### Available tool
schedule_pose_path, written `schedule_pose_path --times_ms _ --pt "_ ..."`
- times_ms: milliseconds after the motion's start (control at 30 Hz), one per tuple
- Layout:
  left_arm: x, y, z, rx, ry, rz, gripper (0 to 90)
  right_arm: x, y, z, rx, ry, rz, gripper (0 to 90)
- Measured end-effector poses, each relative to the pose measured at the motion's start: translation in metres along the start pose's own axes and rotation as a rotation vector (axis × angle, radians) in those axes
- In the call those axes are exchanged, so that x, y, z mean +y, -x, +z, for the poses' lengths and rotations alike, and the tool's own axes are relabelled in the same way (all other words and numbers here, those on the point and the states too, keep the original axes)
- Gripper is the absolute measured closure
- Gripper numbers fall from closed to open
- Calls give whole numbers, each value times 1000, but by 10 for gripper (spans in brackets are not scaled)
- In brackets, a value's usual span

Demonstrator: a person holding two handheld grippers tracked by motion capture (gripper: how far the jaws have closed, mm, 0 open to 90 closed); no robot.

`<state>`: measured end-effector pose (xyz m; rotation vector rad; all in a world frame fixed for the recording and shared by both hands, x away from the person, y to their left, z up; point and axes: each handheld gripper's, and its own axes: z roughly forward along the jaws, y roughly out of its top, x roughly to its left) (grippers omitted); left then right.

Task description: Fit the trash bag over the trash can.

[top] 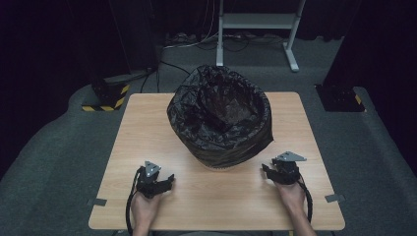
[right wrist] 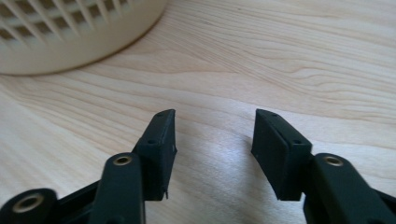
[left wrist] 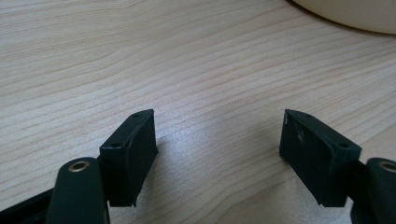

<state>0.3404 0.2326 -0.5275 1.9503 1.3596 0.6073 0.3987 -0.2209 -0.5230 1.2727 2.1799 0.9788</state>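
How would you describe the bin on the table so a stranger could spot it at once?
Start at the wooden table. In its middle, towards the far edge, stands a round cream bin with latticed sides. A crinkled black bag lines it and drapes over its rim, making it the tallest thing there.

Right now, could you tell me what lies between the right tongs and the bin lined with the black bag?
Nothing: in the high view only bare table separates the right tongs from the bin.

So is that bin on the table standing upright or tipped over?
Upright: the bin rests on its base on the table, its bag-lined mouth facing up.
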Motion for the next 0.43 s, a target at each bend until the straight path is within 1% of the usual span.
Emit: schedule_pose_path --times_ms 67,133,433 --pt "0 0 0 0 0 -1 273 0 -1 0 -18 -1 3 432" --pt "0 0 0 1 1 0 273 0 1 1 -17 -4 17 409" --pt "0 0 0 0 0 3 273 0 1 1 -23 -7 21 379"
